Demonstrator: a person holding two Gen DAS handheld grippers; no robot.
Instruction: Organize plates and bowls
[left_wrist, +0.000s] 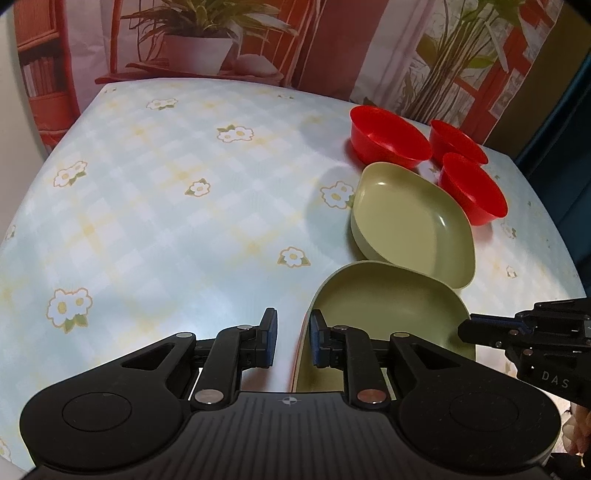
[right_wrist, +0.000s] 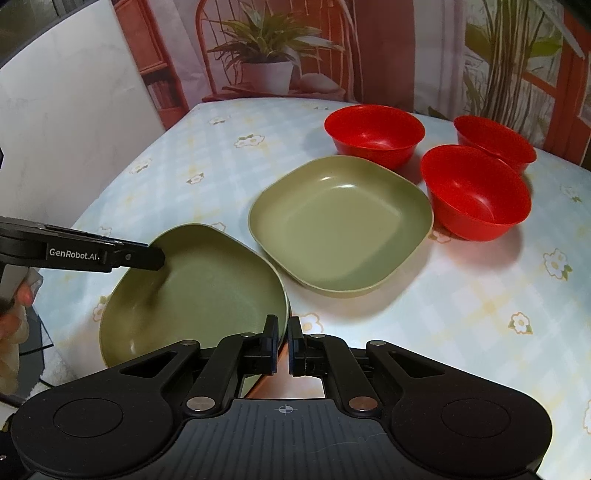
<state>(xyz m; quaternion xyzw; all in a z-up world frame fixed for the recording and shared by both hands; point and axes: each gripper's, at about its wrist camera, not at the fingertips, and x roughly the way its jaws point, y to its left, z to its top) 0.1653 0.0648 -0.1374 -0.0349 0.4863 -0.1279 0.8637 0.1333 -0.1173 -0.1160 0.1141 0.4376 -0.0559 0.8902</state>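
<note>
The near plate (right_wrist: 192, 291) fills the lower left of the right wrist view, tilted with one edge raised. The right gripper (right_wrist: 282, 341) sits at bottom centre with its jaws nearly together across that plate's right rim, so it looks clamped on the rim, though the contact itself is partly hidden. In the left wrist view the left gripper (left_wrist: 291, 339) is at bottom centre, its jaws parted with a clear gap; the same plate's left rim (left_wrist: 384, 306) runs up between them, one finger inside the plate and one outside, but the pads do not appear to press it. I judge it open around the rim, not gripping.

The second plate (right_wrist: 340, 225) lies flat in the middle of the right wrist view, just beyond the near one. Three red bowls (right_wrist: 375, 133) stand at upper right, close together, separate and upright, on the table (right_wrist: 480, 295) with its flowered cloth.

The plates look like light, stiff moulded plastic with a smooth, slightly glossy surface, so likely slippery and unlikely to break. The raised rim is the sensible hold, pinched across its thickness; a one-sided pinch may let the plate swing, so a second hold on the opposite rim should steady it for stacking into the second plate
</note>
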